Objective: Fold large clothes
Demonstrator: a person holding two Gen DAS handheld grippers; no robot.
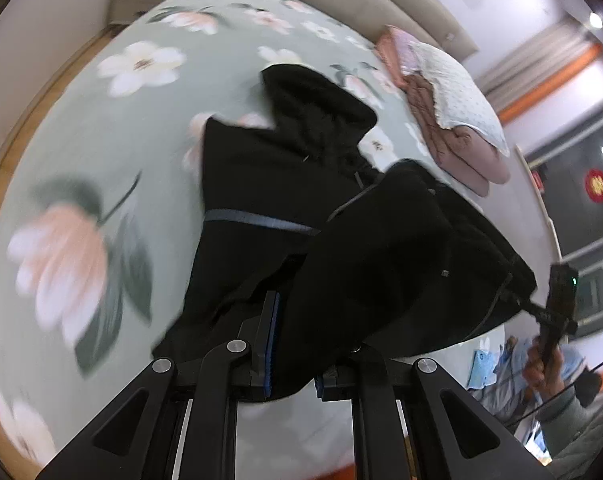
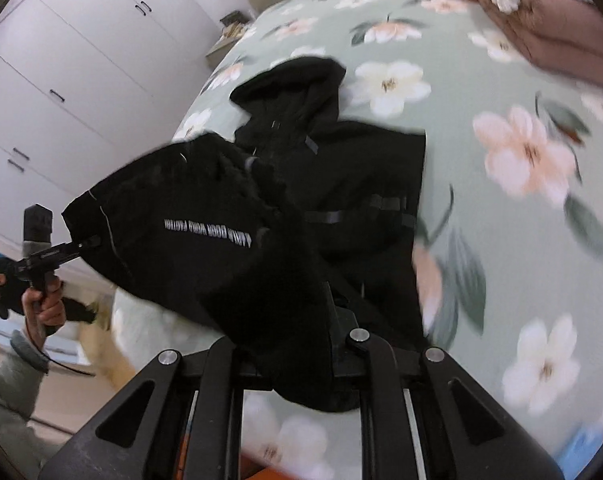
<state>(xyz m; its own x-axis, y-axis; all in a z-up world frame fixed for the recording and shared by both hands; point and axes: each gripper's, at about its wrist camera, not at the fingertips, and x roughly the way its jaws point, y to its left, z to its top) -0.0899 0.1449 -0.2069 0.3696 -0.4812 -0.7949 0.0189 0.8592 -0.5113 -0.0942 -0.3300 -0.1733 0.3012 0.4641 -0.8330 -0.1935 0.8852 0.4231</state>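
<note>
Both grippers are clamped on the hem end of a black hooded jacket (image 1: 301,184): the left gripper (image 1: 295,344) has thick dark cloth bunched between its blue-padded fingers (image 1: 272,344), and the right gripper (image 2: 301,344) has the same soft fabric pinched between its black fingers, which the folds mostly hide. Each shows in the other's view as well, the right gripper (image 1: 541,312) at the jacket's far corner, the left gripper (image 2: 77,248) biting a piped corner, each held in a bare hand.

Largest in view is the bed (image 2: 501,208), covered by a smooth sage-green sheet printed with big white and peach blossoms. On it lies the jacket's upper half, hood (image 2: 301,80) rounded and pointing toward the headboard, while the lower half is lifted off the sheet and stretched between the two grippers. The cloth looks matte and fleecy; it carries a line of white lettering (image 2: 207,230), seen upside down, and a narrow blue-grey band (image 1: 261,222).

A stack of folded quilts (image 1: 461,120), pinkish brown with a cream quilted top layer, sits near the bed's edge. White flat-fronted wardrobe doors (image 2: 81,60) with small dark handles stand beyond.
</note>
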